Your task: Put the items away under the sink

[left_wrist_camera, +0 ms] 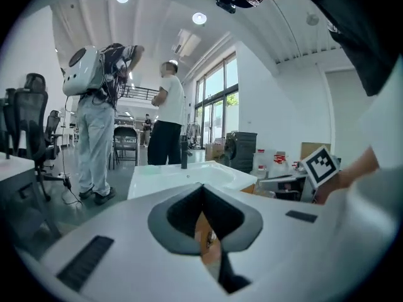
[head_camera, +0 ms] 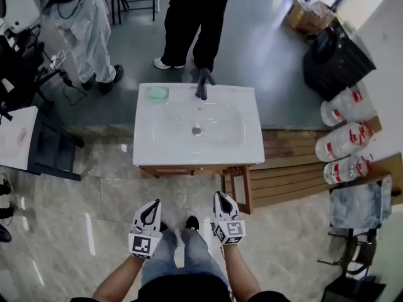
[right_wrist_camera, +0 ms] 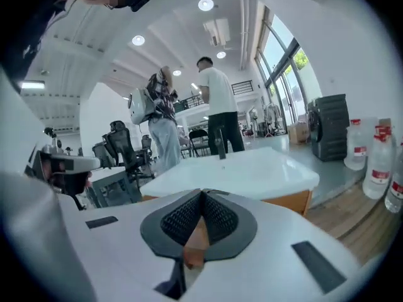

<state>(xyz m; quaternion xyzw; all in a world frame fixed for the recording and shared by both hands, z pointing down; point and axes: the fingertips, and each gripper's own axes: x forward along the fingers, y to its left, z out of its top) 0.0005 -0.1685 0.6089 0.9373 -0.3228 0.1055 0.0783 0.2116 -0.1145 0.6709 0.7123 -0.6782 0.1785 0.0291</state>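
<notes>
A white sink vanity (head_camera: pixel 157 146) with a black faucet (head_camera: pixel 201 83) stands in front of me on a wooden cabinet. Its cabinet door (head_camera: pixel 241 187) hangs open at the right front corner. A green pad (head_camera: pixel 157 93) lies on the sink top's far left corner. My left gripper (head_camera: pixel 152 206) and right gripper (head_camera: pixel 223 199) hover side by side above my legs, short of the cabinet front. Both are shut with nothing between the jaws. The left gripper (left_wrist_camera: pixel 201 189) points at the sink top (left_wrist_camera: pixel 164 175), and the right gripper (right_wrist_camera: pixel 201 195) faces the same white top (right_wrist_camera: pixel 252 168).
Large water bottles (head_camera: pixel 343 143) lie on wooden planks at the right, near a black bag (head_camera: pixel 337 58). Two people (head_camera: pixel 192 17) stand beyond the sink. A white table (head_camera: pixel 16 137) and a dark chair (head_camera: pixel 53 150) are at the left. A metal stool (head_camera: pixel 352 250) stands at the right.
</notes>
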